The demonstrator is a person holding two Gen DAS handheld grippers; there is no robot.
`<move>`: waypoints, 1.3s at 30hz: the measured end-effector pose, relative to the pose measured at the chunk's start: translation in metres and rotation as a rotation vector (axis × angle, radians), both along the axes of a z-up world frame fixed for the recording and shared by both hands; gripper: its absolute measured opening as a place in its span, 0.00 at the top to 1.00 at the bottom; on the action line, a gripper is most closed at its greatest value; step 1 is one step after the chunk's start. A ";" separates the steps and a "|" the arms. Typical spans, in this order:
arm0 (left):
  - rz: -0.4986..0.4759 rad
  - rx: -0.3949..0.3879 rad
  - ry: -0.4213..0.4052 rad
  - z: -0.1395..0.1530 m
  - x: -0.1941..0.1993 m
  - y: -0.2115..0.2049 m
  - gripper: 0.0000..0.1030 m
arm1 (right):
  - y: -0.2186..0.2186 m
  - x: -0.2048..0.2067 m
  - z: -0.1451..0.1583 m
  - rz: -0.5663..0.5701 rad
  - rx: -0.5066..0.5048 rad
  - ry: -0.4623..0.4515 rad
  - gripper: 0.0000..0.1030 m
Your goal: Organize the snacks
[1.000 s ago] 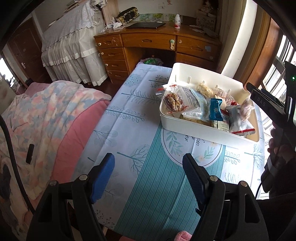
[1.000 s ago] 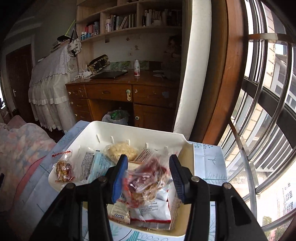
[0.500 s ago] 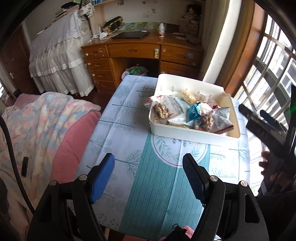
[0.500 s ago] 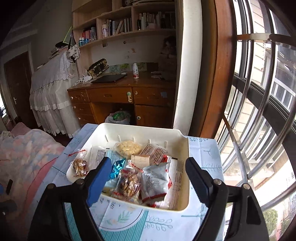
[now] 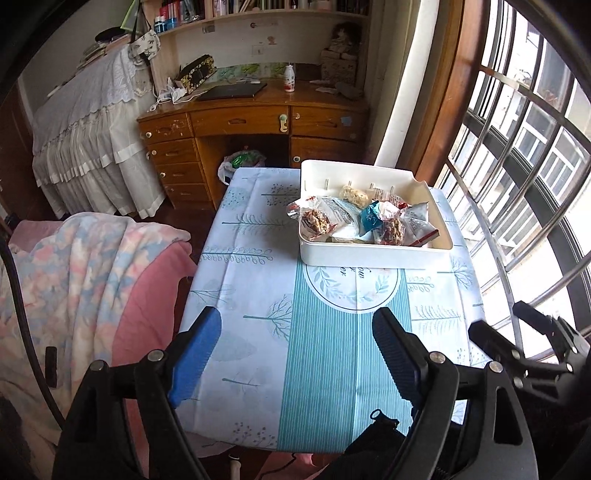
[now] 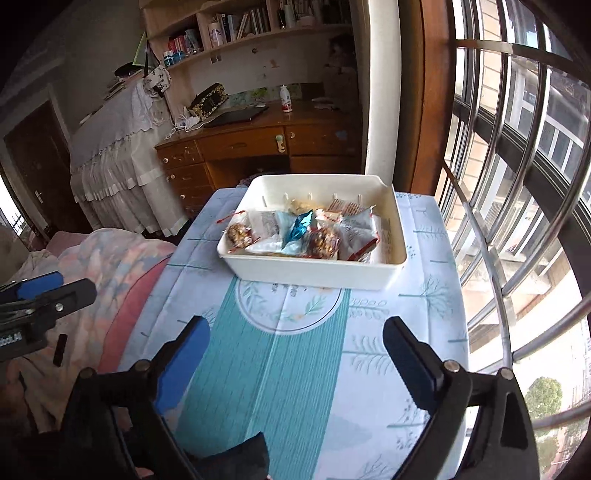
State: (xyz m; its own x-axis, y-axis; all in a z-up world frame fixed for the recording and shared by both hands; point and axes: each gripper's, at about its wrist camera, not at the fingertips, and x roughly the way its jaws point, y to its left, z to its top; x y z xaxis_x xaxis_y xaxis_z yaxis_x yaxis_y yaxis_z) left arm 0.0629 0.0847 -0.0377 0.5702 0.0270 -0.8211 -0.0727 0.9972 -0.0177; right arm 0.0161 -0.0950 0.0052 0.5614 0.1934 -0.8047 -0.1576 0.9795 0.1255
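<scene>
Hand-held grippers [image 5: 295,343] opening, empty, snack bin [image 5: 373,256] beyond

Wooden desk [image 5: 255,122], pink blanket [image 5: 92,266], barred window [image 6: 517,184].

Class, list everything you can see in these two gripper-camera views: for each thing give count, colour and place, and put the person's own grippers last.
bin: one, white, on the table's far half.
snack packets: several, clear, white and red, piled in the bin.
blue packet: one, shiny blue, amid the pile.
tablecloth: one, pale blue with a teal stripe, covering the table.
blanket: one, pink and pastel, left of the table.
desk: one, brown wood, behind the table.
bottle: one, white and red, on the desk.
laptop: one, dark, closed on the desk.
bookshelf: one, wooden, above the desk.
window bars: several, metal, right side.
left gripper: black, blue pads, jaws opening, nothing between.
right gripper: same, jaws opening, nothing between.
</scene>
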 end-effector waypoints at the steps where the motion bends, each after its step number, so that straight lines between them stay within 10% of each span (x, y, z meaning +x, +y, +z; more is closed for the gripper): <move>1: -0.003 0.003 -0.003 0.003 -0.003 0.002 0.19 | 0.004 -0.008 0.003 -0.004 0.022 0.015 0.07; 18: -0.022 0.079 -0.120 0.025 -0.042 0.002 0.01 | 0.039 -0.074 0.029 -0.149 0.003 -0.018 0.03; 39: -0.047 0.095 -0.118 0.026 -0.050 -0.003 0.01 | 0.041 -0.082 0.037 -0.170 -0.017 -0.049 0.00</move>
